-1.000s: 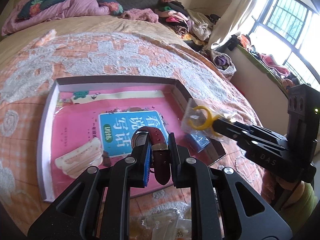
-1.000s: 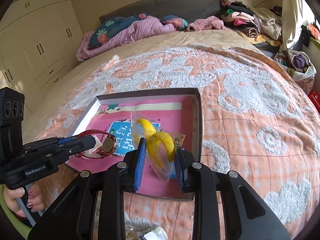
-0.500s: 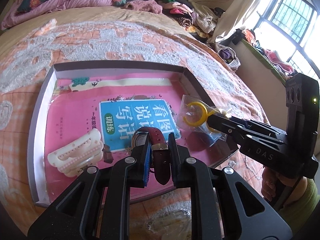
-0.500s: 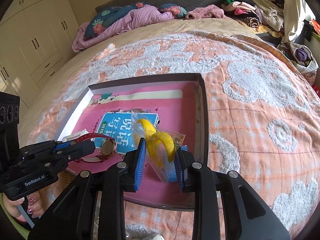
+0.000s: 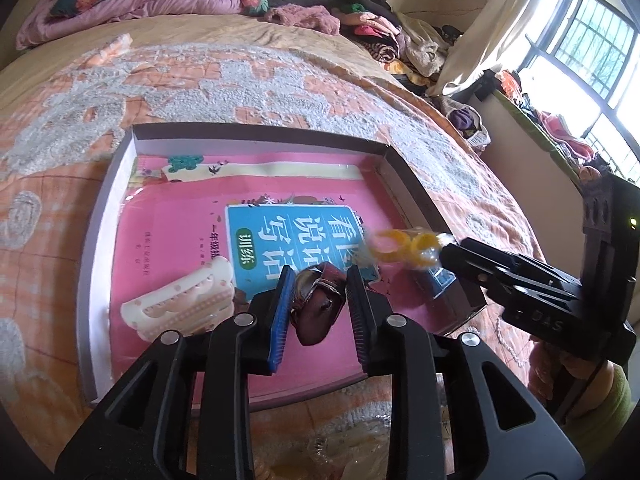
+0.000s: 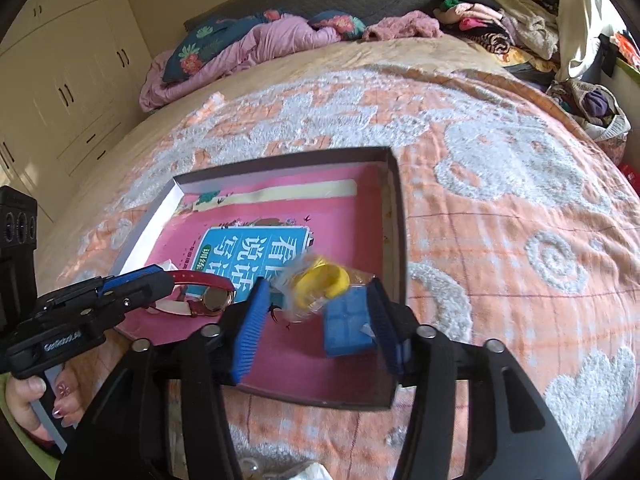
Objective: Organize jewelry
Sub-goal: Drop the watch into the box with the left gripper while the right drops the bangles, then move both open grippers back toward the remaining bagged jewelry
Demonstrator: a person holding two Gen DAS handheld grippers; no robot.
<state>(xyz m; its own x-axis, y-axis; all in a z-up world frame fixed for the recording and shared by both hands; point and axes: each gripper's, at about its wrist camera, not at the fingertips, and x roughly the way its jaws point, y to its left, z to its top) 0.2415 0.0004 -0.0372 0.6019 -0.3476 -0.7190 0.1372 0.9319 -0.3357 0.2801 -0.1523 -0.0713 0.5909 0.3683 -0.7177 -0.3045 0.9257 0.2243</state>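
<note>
Over the shallow box (image 6: 394, 200) on the bed, the right tongs (image 6: 316, 314) are opening off the bagged yellow rings (image 6: 320, 282), dropping at twelve o'clock, while the left tongs (image 5: 318, 312) are opening around the red watch (image 5: 320, 304).

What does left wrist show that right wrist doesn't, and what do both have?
Left wrist only: barred window at right, the whole cream hair clip in the tray, and the left gripper head-on, jaws opening with the watch strap between them.

Right wrist only: white wardrobe at left, a small blue box clear in the tray, and a hand on the left gripper's handle.

Both: tray, pink book, red-strapped watch, bagged yellow rings dropping blurred from the right gripper, jaws opening.
</note>
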